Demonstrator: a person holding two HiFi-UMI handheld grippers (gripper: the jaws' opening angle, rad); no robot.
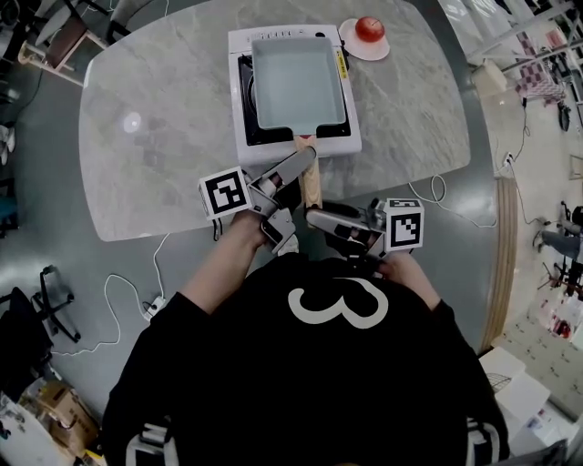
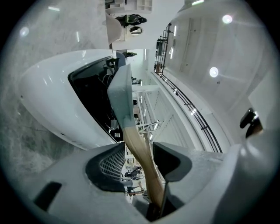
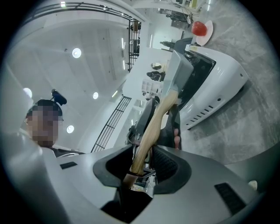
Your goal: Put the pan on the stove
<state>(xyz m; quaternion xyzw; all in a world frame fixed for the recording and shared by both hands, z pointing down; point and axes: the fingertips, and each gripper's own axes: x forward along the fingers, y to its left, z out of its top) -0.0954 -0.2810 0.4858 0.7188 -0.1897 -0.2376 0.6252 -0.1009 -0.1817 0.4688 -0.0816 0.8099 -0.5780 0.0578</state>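
Note:
A grey rectangular pan [image 1: 299, 82] sits on the white portable stove [image 1: 244, 136] on the marble table [image 1: 146, 164]. Its wooden handle [image 1: 311, 180] reaches out over the table's near edge. My left gripper [image 1: 296, 187] is open around the handle's middle. In the left gripper view the handle [image 2: 142, 153] leans by one jaw with a gap to the other pad [image 2: 111, 164]. My right gripper [image 1: 314, 218] is shut on the handle's near end [image 3: 151, 127], pads on both sides. The pan [image 3: 179, 72] and stove [image 3: 218, 83] lie just ahead.
A red fruit [image 1: 369, 27] rests on a small white plate [image 1: 351, 47] behind the stove's right corner. A white cable [image 1: 437, 196] hangs off the table's right edge. More cables [image 1: 118, 309] and a chair base [image 1: 46, 291] are on the floor at the left.

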